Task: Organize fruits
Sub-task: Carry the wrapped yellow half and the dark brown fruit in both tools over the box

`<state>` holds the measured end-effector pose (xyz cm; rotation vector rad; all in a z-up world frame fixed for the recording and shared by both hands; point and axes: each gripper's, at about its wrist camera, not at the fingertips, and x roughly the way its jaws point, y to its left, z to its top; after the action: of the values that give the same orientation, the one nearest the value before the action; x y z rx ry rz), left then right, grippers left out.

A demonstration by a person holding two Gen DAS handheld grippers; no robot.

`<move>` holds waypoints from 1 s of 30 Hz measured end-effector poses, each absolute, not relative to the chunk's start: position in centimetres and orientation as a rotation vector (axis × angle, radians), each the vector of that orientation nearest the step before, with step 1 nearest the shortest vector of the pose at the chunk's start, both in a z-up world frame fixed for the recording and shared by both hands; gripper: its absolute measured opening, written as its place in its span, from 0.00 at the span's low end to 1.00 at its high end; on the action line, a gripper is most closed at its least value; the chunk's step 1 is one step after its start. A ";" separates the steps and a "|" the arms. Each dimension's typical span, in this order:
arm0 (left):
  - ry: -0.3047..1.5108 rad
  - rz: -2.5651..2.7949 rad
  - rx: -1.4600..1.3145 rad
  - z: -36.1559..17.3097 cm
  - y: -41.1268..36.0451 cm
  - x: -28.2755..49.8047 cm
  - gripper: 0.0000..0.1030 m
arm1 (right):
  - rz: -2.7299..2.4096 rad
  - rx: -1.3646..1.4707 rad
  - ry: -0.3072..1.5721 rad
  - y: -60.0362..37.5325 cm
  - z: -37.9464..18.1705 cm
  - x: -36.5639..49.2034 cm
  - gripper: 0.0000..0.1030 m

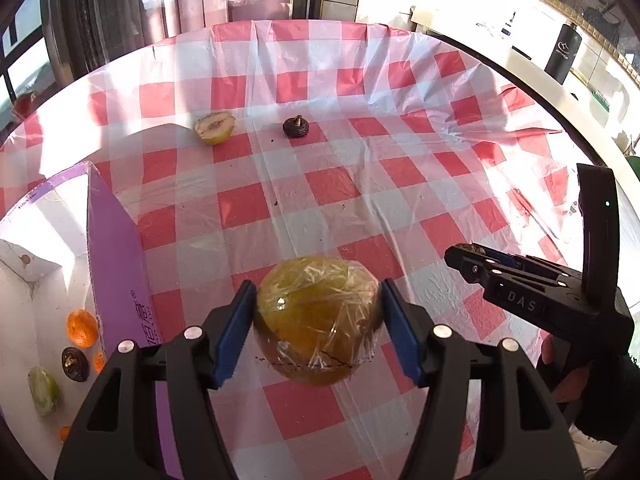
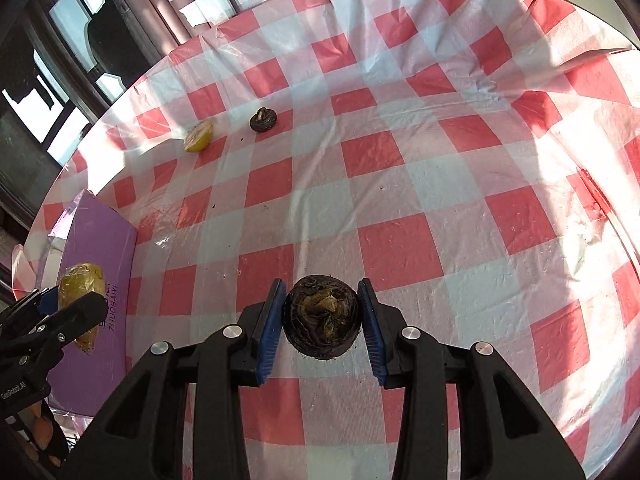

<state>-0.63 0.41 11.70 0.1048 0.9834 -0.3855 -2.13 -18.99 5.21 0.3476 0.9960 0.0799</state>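
My left gripper point(image 1: 318, 330) is shut on a yellow-green fruit wrapped in clear film point(image 1: 316, 320), held above the checked tablecloth point(image 1: 320, 184). My right gripper point(image 2: 323, 320) is shut on a dark round fruit with a yellowish top point(image 2: 322, 320). The right gripper point(image 1: 466, 262) also shows at the right of the left wrist view. A cut pear half point(image 1: 215, 127) and another dark fruit point(image 1: 295, 126) lie on the far part of the cloth. In the right wrist view the wrapped fruit point(image 2: 80, 292) hangs in front of the purple box point(image 2: 96, 280), at the left.
The purple-walled box point(image 1: 116, 264) stands open at the left, its white inside holding an orange fruit point(image 1: 81, 327), a dark fruit point(image 1: 74, 364), a pale green fruit point(image 1: 44, 390) and small orange pieces. A black bottle point(image 1: 562, 54) stands on a counter at the far right.
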 end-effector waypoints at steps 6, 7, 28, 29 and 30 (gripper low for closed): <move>0.949 -0.412 0.106 12.9 2.7 -1.6 0.61 | 0.094 0.302 1.022 -15.4 5.3 -4.4 0.36; 0.942 -0.414 0.099 13.1 3.1 -1.6 0.61 | 0.095 0.295 1.023 -15.0 5.4 -4.6 0.36; 0.828 -0.392 0.031 15.9 13.5 -1.8 0.61 | 0.205 0.210 0.920 -3.4 10.8 -4.7 0.36; 0.828 -0.382 0.026 15.9 14.3 -1.9 0.61 | 0.217 0.208 0.914 -2.6 11.0 -4.6 0.36; 0.830 -0.372 0.022 15.8 15.2 -1.9 0.61 | 0.227 0.203 0.908 -1.9 11.2 -4.4 0.36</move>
<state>-1.88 15.19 15.82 0.0215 0.8300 -0.3720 -4.45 -1.93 11.22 0.2032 0.9079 0.2274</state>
